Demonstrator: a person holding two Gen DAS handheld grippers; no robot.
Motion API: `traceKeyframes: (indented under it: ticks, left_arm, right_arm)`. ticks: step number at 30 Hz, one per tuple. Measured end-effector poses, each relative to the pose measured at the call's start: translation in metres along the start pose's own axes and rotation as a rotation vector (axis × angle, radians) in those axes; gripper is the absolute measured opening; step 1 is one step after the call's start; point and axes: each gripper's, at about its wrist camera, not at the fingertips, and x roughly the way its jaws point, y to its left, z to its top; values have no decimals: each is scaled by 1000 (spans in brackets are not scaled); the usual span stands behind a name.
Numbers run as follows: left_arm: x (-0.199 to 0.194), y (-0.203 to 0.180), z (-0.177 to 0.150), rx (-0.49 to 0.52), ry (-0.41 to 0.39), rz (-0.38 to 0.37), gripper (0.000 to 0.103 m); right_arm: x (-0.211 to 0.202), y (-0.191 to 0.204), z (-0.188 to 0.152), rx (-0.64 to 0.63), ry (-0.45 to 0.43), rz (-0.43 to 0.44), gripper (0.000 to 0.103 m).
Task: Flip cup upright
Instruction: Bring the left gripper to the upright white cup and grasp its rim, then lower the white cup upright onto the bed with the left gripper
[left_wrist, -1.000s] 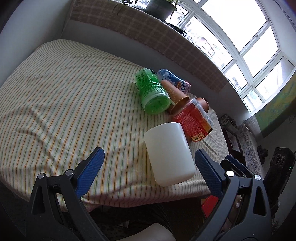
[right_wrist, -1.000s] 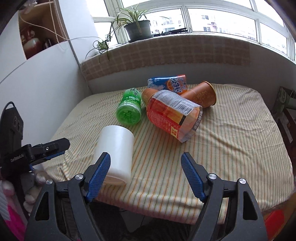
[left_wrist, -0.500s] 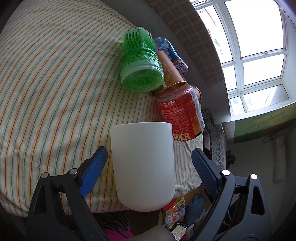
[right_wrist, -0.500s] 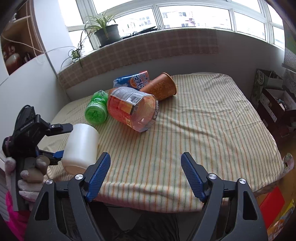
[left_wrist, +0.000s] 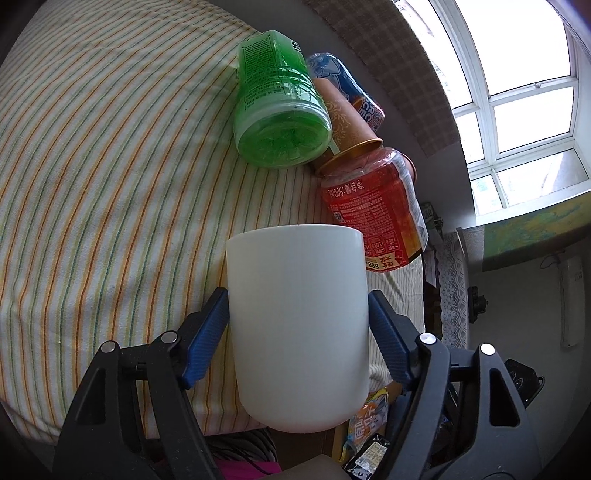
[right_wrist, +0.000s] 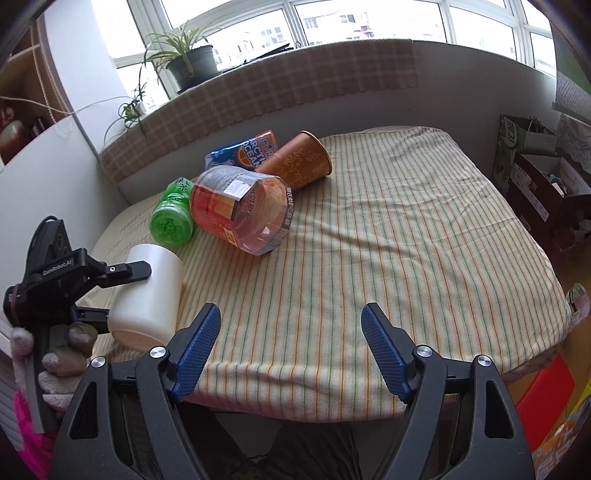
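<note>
A plain white cup (left_wrist: 297, 325) lies on its side near the front left edge of the striped table. My left gripper (left_wrist: 298, 321) is shut on the white cup, one blue pad on each side of its wall. The right wrist view shows the same cup (right_wrist: 149, 295) on the cloth with the left gripper (right_wrist: 92, 291) around it. My right gripper (right_wrist: 290, 343) is open and empty above the table's front edge, to the right of the cup.
A green bottle (right_wrist: 171, 218), a red-labelled bottle (right_wrist: 240, 208), a brown paper cup (right_wrist: 295, 160) and a blue can (right_wrist: 243, 153) lie clustered behind the white cup. A striped cloth (right_wrist: 406, 251) covers the table. A potted plant (right_wrist: 188, 66) stands on the sill.
My left gripper has moved forward around the white cup and closed on it. The right gripper has swung right, away from the cup, and stays open.
</note>
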Motion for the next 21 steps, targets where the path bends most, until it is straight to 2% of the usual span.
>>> traceKeyframes:
  ticks: [4, 9, 17, 21]
  left_arm:
    - [-3, -9, -2, 39, -23, 30, 77]
    - [-13, -29, -8, 139, -87, 83, 77]
    - [-26, -59, -19, 313, -211, 203, 76]
    - [-27, -65, -20, 369, -257, 262, 76]
  right_arm:
    - [-2, -3, 1, 10, -4, -5, 78]
    - [2, -4, 0, 12, 7, -11, 78]
    - [3, 0, -1, 12, 10, -7, 78]
    - [2, 0, -2, 12, 6, -15, 78]
